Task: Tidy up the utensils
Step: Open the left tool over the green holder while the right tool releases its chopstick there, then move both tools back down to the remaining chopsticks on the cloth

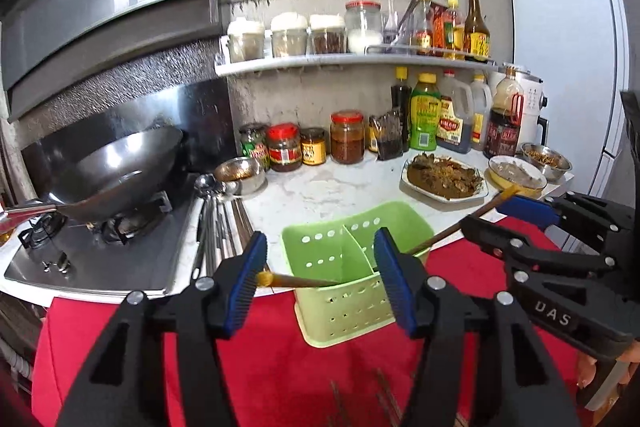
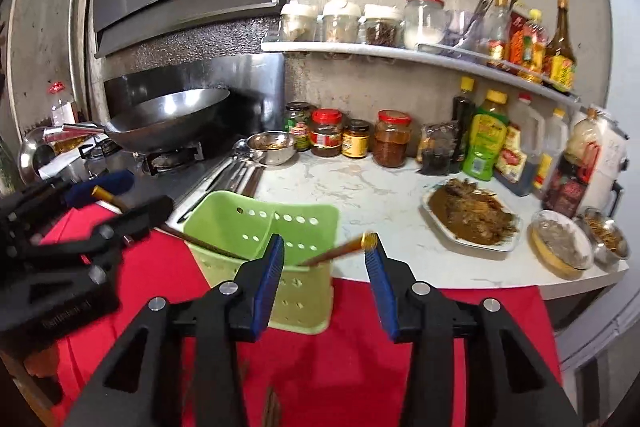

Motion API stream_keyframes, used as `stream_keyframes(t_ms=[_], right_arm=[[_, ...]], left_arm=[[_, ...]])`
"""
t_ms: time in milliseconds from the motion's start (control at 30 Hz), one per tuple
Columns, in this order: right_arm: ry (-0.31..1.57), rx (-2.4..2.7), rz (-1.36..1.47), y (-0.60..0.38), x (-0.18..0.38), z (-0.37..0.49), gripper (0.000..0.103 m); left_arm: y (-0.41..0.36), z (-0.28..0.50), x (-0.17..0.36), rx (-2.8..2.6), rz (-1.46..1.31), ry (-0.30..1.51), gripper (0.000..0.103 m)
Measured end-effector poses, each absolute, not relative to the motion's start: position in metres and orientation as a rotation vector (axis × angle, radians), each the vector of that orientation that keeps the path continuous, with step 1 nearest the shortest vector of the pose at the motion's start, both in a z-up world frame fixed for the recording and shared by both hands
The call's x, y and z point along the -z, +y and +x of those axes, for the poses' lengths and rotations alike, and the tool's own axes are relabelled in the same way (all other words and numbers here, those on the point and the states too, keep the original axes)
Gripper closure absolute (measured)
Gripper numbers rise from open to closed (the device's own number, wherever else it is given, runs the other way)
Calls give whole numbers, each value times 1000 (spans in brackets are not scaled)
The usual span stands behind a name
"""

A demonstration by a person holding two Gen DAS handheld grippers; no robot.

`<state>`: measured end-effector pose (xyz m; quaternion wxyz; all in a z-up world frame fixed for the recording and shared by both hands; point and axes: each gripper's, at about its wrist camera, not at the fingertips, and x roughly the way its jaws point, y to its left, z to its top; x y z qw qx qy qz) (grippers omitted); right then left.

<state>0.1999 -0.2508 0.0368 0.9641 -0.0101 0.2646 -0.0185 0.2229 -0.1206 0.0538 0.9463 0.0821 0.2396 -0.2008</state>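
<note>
Standing spread, both pairs of jaws pinch nothing: one wooden chopstick (image 1: 298,281) leans beside the left gripper (image 1: 320,277), its gold tip touching the left pad, and another chopstick (image 2: 336,251) ends near the right gripper (image 2: 325,281). Both lower ends are already inside the green utensil caddy (image 1: 352,291). Each gripper is best withdrawn toward six o'clock without the slanted sticks being knocked. More metal utensils (image 1: 218,223) lie at ten o'clock.

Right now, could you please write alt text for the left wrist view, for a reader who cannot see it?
The left gripper has open jaws in front of a green utensil caddy on a red cloth, with a chopstick leaning out of the caddy at its left pad. Behind are a wok, metal utensils and sauce jars.
</note>
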Motion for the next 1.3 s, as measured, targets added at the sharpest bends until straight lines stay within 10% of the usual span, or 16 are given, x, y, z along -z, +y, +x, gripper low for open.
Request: stream_keyframes(t_ms=[400, 1100, 1300], right_arm=[[509, 53, -14, -248, -46, 74, 59], [663, 34, 67, -221, 78, -57, 59], [728, -1, 54, -217, 98, -65, 77]], left_arm=[[-53, 118, -82, 332, 120, 419, 48], [7, -17, 81, 248, 80, 748, 48], [10, -26, 90, 257, 90, 774, 48]])
